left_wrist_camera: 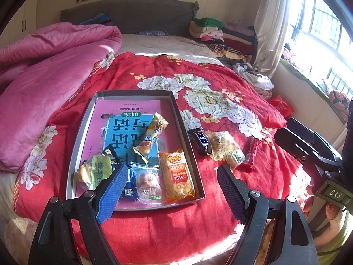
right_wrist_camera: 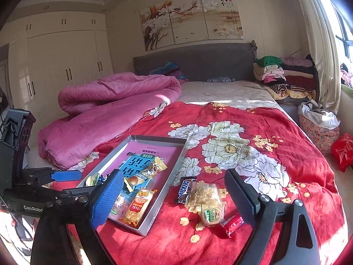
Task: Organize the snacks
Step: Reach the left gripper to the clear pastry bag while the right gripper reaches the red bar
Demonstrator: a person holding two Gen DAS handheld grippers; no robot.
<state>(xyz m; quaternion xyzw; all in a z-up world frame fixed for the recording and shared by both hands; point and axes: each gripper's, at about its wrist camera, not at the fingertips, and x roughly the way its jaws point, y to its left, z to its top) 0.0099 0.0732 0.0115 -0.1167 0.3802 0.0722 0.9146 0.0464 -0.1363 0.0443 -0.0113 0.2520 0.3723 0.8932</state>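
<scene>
A: Field note. Grey tray (left_wrist_camera: 189, 137) sits on the red floral bedspread (left_wrist_camera: 220, 84), a pink-and-blue booklet (left_wrist_camera: 123, 119) lying flat as its floor. Why the split in the snacks?

B: Sorting looks partway, I judge. Inside the tray: orange rice-cracker pack (left_wrist_camera: 177, 174), long yellow cake stick (left_wrist_camera: 152, 135), clear-wrapped bun (left_wrist_camera: 149, 182), green-yellow pack (left_wrist_camera: 96, 172), blue sachet (left_wrist_camera: 129, 190) partly hidden behind a finger pad. They crowd the near end, the far end showing only the booklet.

A: And outside?

B: Three remain on the bedspread just beside the tray's right wall: Snickers bar (right_wrist_camera: 184, 191), closest to the wall; clear pastry pack (right_wrist_camera: 206, 201), touching or overlapping the bar; small red sweet (right_wrist_camera: 231, 222), nearest the right gripper.

A: Grippers?

B: Left gripper (left_wrist_camera: 169, 190) hangs over the tray's near end, jaws wide, nothing between them. Right gripper (right_wrist_camera: 174, 196) has its jaws wide too, empty, framing the Snickers bar and pastry pack from above, not touching. A hand (left_wrist_camera: 331, 209) shows on its handle.

A: Reason for that stance?

B: Likely lined up on the leftovers. The pastry pack is soft and crinkly; a gentle squeeze suits it.
</scene>
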